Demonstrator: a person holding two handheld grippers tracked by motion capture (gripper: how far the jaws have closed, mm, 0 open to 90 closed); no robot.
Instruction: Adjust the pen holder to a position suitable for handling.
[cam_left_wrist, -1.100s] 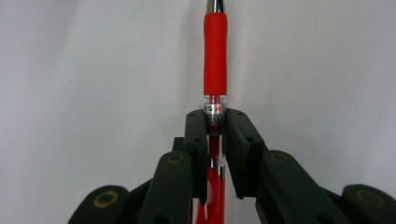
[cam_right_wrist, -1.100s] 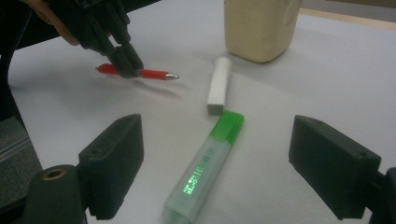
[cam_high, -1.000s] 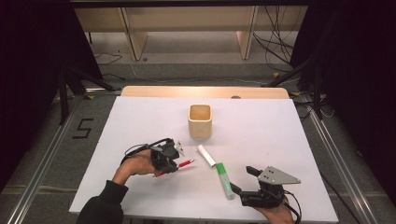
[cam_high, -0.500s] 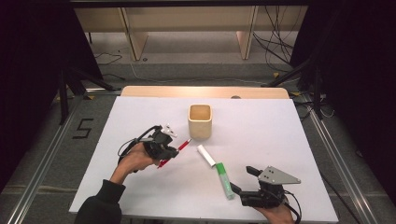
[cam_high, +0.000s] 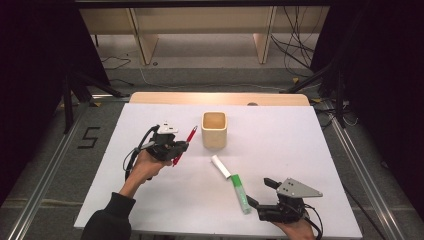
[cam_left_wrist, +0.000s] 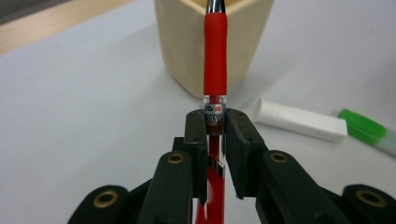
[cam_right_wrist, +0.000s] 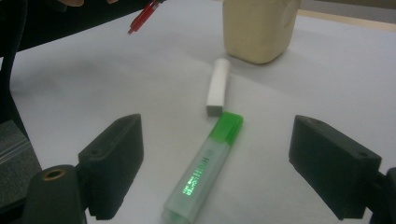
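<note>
While the left gripper (cam_high: 175, 148) hung over the left-centre of the white table (cam_high: 310, 145), its jaws were clamped on a red pen (cam_high: 184, 145), gripping it at the clear band below the red grip. In the left gripper view the pen (cam_left_wrist: 215, 60) stood straight up between the jaws, its upper end overlapping the near corner of the beige cup (cam_left_wrist: 187, 51). From above, the pen slanted up and to the right, its tip just left of the cup (cam_high: 214, 130) and apart from its wall.

Near the front edge, the right gripper (cam_high: 260, 197) sat with its jaws wide apart and nothing between them. A green highlighter (cam_high: 241, 192) lay just left of it, with a white marker (cam_high: 220, 166) end to end beyond it, the two forming a slanted line from the front edge toward the cup. In the right gripper view the highlighter (cam_right_wrist: 205, 168) lay between the open jaws on the table, the marker (cam_right_wrist: 218, 86) past it and the cup (cam_right_wrist: 259, 28) farther still.

Wide bare surface lay right of the cup out to the right edge, and along the left side behind the left hand (cam_high: 145, 167). A wooden strip (cam_high: 150, 98) ran along the far edge.
</note>
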